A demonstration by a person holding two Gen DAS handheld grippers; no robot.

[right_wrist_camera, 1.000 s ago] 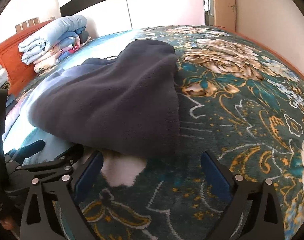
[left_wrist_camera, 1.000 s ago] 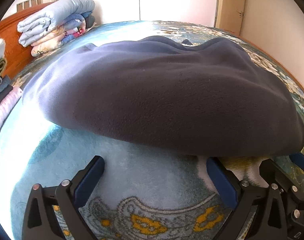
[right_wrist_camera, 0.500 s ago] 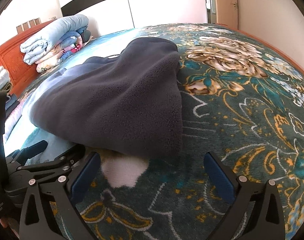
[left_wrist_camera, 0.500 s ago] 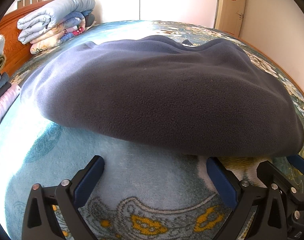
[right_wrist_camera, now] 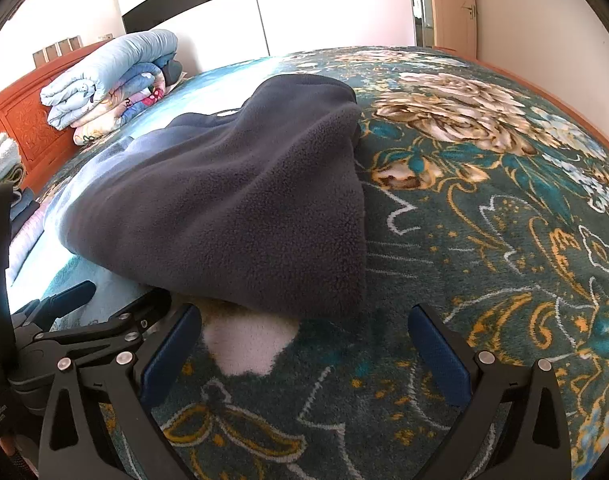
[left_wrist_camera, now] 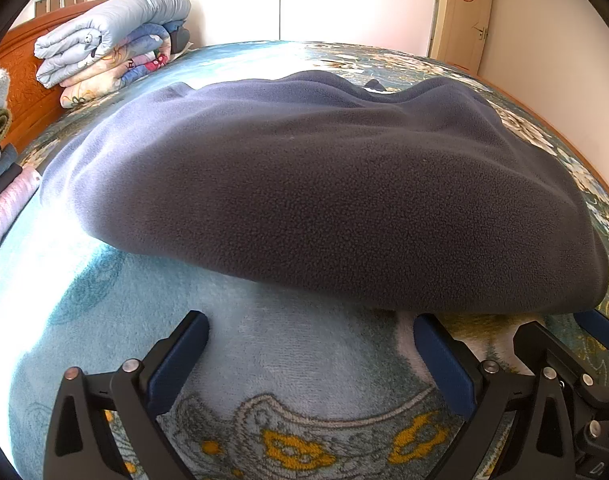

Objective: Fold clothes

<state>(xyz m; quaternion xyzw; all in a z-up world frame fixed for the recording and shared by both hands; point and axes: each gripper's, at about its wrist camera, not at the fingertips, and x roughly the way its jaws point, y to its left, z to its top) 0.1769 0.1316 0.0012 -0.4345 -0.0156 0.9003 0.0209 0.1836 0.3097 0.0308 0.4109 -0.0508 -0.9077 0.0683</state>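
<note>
A dark grey-blue fleece garment lies folded over on the flowered bed cover, its near folded edge just beyond my fingers. It also shows in the right wrist view, with its right corner nearest. My left gripper is open and empty, low over the cover in front of the edge. My right gripper is open and empty, just in front of the garment's right corner. The left gripper's body shows at the lower left of the right wrist view.
A stack of folded quilts lies against the orange headboard at the far left. More folded clothes sit at the left edge. The teal flowered bed cover spreads to the right. A door stands beyond.
Both grippers have drawn back slightly and risen a little from the garment's edge. Both stay open; the garment has not moved.
</note>
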